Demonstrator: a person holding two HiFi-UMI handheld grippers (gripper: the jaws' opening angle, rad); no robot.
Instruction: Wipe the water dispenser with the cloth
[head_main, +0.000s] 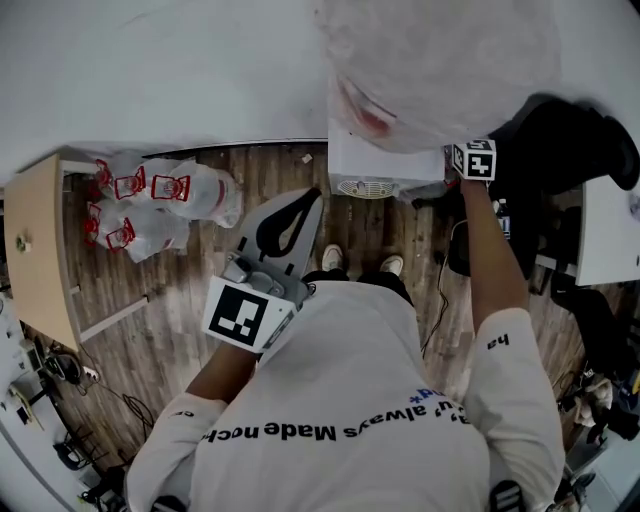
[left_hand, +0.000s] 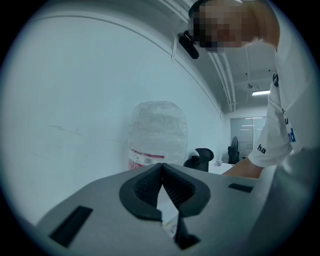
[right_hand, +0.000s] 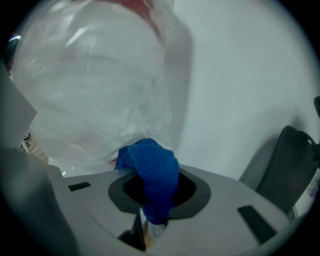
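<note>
The white water dispenser (head_main: 372, 158) stands against the wall, topped by a large bottle (head_main: 440, 70) wrapped in clear plastic. My right gripper (head_main: 468, 160) is raised beside the dispenser's top right; its jaws are hidden there behind the bottle. In the right gripper view, that gripper (right_hand: 150, 182) is shut on a blue cloth (right_hand: 152, 167), which bunches up against the wrapped bottle (right_hand: 95, 80). My left gripper (head_main: 288, 222) hangs lower, left of the dispenser, holding nothing. Seen from the left gripper (left_hand: 162, 169), its jaws are shut, with the bottle (left_hand: 157, 137) farther off.
A wooden desk (head_main: 40, 250) stands at the left, with plastic-wrapped packs of bottles (head_main: 160, 200) on the floor beside it. A black office chair (head_main: 570, 150) and a white table (head_main: 610, 235) are at the right. Cables (head_main: 440, 300) trail across the wooden floor.
</note>
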